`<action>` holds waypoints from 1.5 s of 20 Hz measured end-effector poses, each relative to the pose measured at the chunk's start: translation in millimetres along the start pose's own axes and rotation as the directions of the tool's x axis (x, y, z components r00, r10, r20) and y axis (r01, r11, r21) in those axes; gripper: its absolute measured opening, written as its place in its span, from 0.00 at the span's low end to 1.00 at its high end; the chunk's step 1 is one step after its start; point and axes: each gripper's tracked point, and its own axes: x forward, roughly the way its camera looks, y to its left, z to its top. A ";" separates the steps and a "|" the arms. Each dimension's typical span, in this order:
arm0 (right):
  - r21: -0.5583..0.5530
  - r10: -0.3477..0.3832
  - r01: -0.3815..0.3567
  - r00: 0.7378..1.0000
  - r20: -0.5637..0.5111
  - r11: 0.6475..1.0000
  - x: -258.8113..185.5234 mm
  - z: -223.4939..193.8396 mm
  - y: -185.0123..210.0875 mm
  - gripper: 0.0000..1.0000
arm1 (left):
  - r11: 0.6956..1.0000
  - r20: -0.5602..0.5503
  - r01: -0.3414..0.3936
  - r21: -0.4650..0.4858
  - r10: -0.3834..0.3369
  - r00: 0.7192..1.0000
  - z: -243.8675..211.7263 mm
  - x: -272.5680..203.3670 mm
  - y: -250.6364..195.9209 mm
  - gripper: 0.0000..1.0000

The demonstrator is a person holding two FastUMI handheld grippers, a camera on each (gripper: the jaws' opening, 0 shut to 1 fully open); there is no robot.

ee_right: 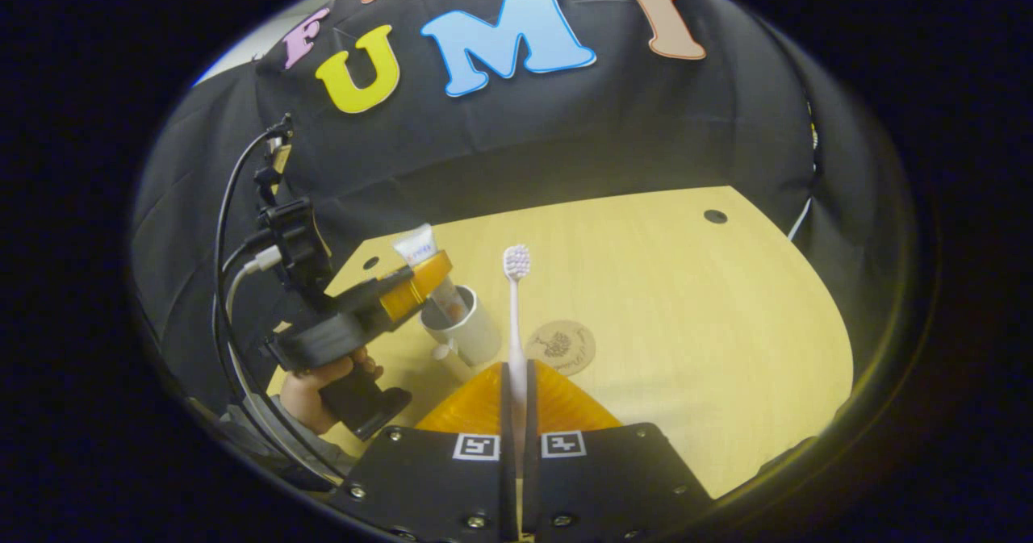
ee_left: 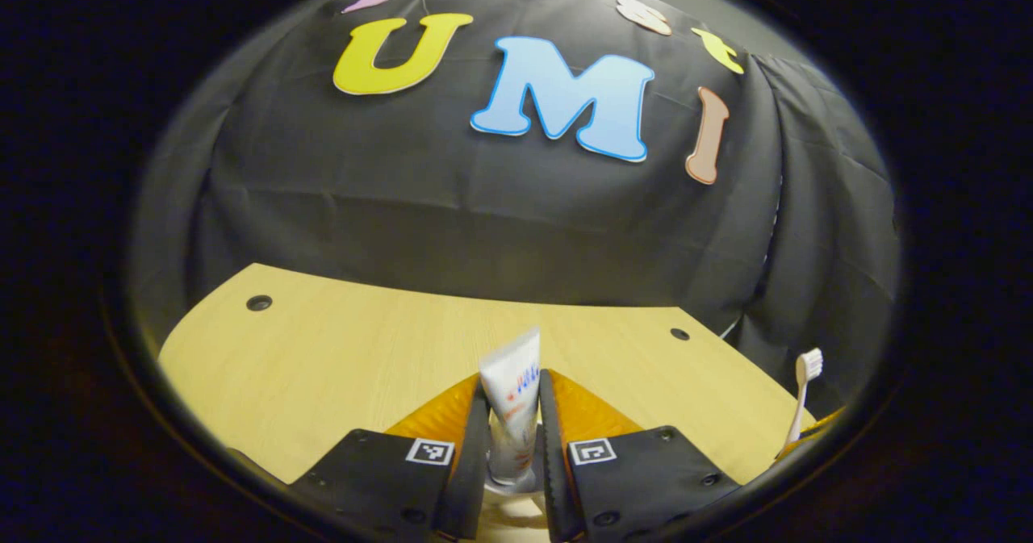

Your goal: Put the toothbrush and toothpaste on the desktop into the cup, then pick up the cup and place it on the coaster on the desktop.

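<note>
Toothpaste [ee_left: 511, 414] clamped upright between both fingers of left gripper [ee_left: 514, 426], crimped flat end up, lower end pointing down toward pale rim of cup [ee_left: 516, 490] just visible under the fingers. Same seen from right gripper view: left gripper [ee_right: 416, 285] held by a hand [ee_right: 319, 390] at the left, cables running up behind it, toothpaste [ee_right: 420, 248] tilted slightly, lower end dipping into the mouth of the cup [ee_right: 464, 325]. Cup white, upright on the desktop [ee_right: 686, 301], not on the coaster. Toothbrush [ee_right: 514, 317] gripped by handle between both fingers of right gripper [ee_right: 514, 402], jaws narrow, bristle head up, shaft vertical, raised off the table. Coaster [ee_right: 561, 347] round, tan, printed pattern, flat on the wood just right of the cup and apart from it, nothing on it. Toothbrush in frame sits between cup and coaster. In left gripper view, toothbrush [ee_left: 803, 394] pokes up at far right edge, bristles at top. Small white bit [ee_right: 442, 352] near cup base, can't tell what. Desktop light wood, dark round holes near back corners [ee_right: 715, 216].
</note>
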 end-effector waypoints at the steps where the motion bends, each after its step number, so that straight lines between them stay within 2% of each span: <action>1: -0.005 0.007 -0.007 1.000 0.006 1.000 1.4 3.8 2.1 0.04 | 1.000 0.009 0.006 0.006 -0.006 1.000 1.8 -0.9 -2.0 0.39; 3: -0.017 0.023 -0.023 0.999 0.022 1.000 4.1 11.5 6.8 0.05 | 1.000 0.017 0.015 0.016 -0.015 1.000 5.7 -4.9 -7.2 0.45; 4: -0.030 0.036 -0.034 0.999 0.039 0.999 4.8 18.2 11.0 0.05 | 1.000 0.009 0.020 0.009 -0.020 1.000 3.1 -9.3 -8.8 0.63; 7: -0.046 0.067 -0.063 0.995 0.074 0.997 12.6 37.0 17.1 0.05 | 1.000 -0.015 0.011 -0.020 -0.011 1.000 -4.1 -24.9 -6.8 0.89; 10: -0.049 0.114 -0.109 0.987 0.110 0.993 23.7 58.3 28.9 0.05 | 1.000 -0.031 -0.003 -0.017 0.003 1.000 -11.5 -51.1 -4.1 0.89; 11: -0.051 0.132 -0.126 0.984 0.123 0.991 27.5 65.8 33.8 0.01 | 1.000 -0.032 -0.014 -0.012 0.014 0.999 -11.9 -60.7 -1.6 0.93; 12: -0.055 0.154 -0.148 0.979 0.137 0.987 31.1 72.9 40.5 0.04 | 1.000 -0.033 -0.024 -0.004 0.024 0.999 -12.3 -69.3 1.7 0.92; 16: -0.084 0.276 -0.264 0.939 0.207 0.961 41.8 102.4 78.1 0.04 | 0.997 -0.051 -0.076 -0.013 0.076 0.996 -18.2 -101.5 20.5 0.93; 20: -0.123 0.334 -0.313 0.916 0.222 0.942 59.9 112.9 104.2 0.04 | 0.991 -0.083 -0.123 -0.055 0.119 0.989 -35.5 -117.6 38.6 0.93; 22: -0.141 0.350 -0.325 0.911 0.220 0.935 73.5 115.3 113.9 0.04 | 0.987 -0.104 -0.146 -0.072 0.139 0.985 -48.4 -124.1 45.6 0.94; 23: -0.154 0.352 -0.324 0.911 0.217 0.933 81.9 116.3 117.8 0.00 | 0.984 -0.117 -0.157 -0.080 0.147 0.982 -52.9 -126.9 48.5 0.93; 24: -0.170 0.350 -0.318 0.912 0.214 0.933 88.5 115.5 119.7 0.04 | 0.982 -0.129 -0.166 -0.087 0.154 0.980 -57.2 -130.4 50.6 0.93; 25: -0.187 0.344 -0.308 0.914 0.213 0.933 95.9 116.3 121.3 0.00 | 0.980 -0.142 -0.174 -0.095 0.160 0.977 -61.9 -133.5 51.4 0.93; 26: -0.199 0.337 -0.297 0.917 0.212 0.934 103.7 115.5 121.7 0.04 | 0.977 -0.155 -0.184 -0.104 0.167 0.974 -67.0 -136.8 54.3 0.93; 30: -0.224 0.308 -0.263 0.931 0.197 0.938 134.4 110.5 119.4 0.04 | 0.965 -0.180 -0.222 -0.144 0.195 0.964 -73.1 -141.4 60.1 0.93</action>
